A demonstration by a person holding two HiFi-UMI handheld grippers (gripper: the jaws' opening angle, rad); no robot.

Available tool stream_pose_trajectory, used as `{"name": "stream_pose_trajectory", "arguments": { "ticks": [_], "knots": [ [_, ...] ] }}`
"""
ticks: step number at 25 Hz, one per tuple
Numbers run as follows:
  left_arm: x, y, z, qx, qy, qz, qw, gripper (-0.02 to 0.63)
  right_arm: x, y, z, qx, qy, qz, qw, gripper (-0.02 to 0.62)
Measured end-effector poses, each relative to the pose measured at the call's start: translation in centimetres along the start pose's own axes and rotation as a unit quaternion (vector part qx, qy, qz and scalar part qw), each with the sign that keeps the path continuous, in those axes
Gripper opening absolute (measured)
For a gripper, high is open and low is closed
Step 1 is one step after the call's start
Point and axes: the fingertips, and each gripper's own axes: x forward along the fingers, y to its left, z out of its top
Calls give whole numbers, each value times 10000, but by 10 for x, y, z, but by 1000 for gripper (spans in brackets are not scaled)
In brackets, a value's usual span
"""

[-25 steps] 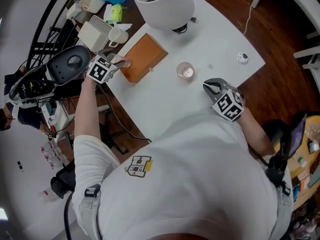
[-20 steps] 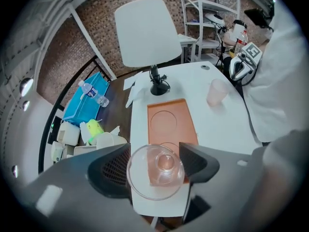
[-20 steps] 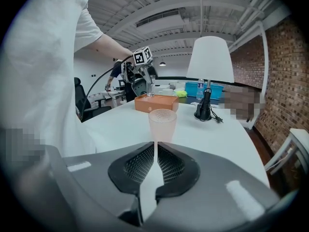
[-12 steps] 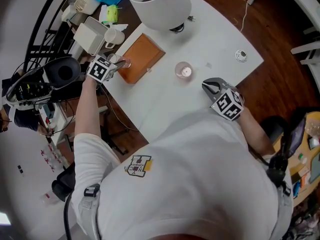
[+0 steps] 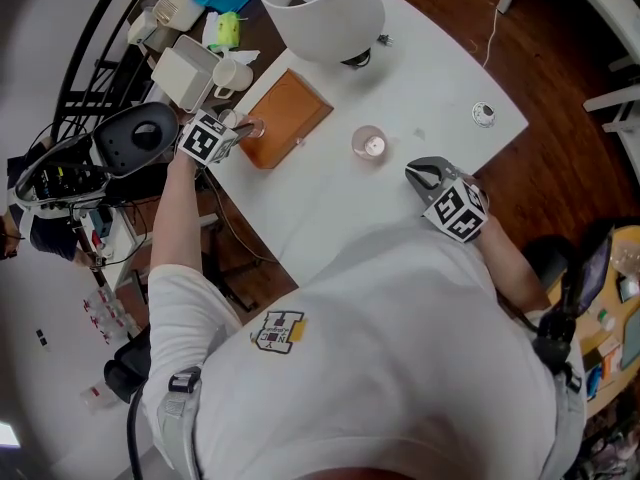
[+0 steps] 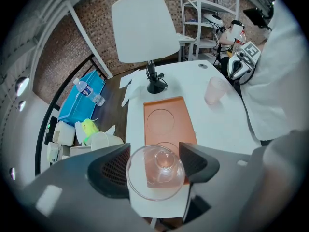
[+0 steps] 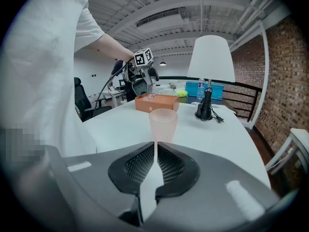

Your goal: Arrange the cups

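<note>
Left gripper: your left gripper (image 6: 153,164) points steeply down over the end of the tray farthest from the lamp. Its fingers are set wide and press on either side of a clear glass cup.
Glass cup: the glass cup (image 6: 156,181) sits upright between those fingers, mouth up, over that end of the tray and the round recess there. No view lets you tell whether its base touches the tray.
Tray: the orange tray (image 5: 291,111) lies flat by the left edge of the white table (image 5: 440,78). It has two round recesses in its top.
Lamp: the white-shaded lamp (image 5: 325,8) stands just beyond the tray's far end.
Pink cup: the frosted pink cup (image 5: 371,143) stands upright on the table to the right of the tray, near it but apart. It is between the tray and your right gripper.
Right gripper: your right gripper (image 7: 154,151) hangs to the right of the tray, past the pink cup, with its fingers closed flat against each other. The pink cup stands straight ahead of them, apart.
</note>
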Motion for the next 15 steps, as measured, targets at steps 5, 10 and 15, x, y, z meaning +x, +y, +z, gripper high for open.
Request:
{"name": "stream_pose_trajectory", "arguments": {
  "ticks": [5,10,15],
  "knots": [
    [0,-1,2,93,-40,42,9999,322,-1,-1,0,16,-13,-32,10000,20],
    [1,3,2,133,-44,51,9999,327,-1,-2,0,33,-6,-42,10000,20],
    [-3,9,7,46,-141,44,9999,365,0,-5,1,85,-10,-51,10000,20]
  ]
}}
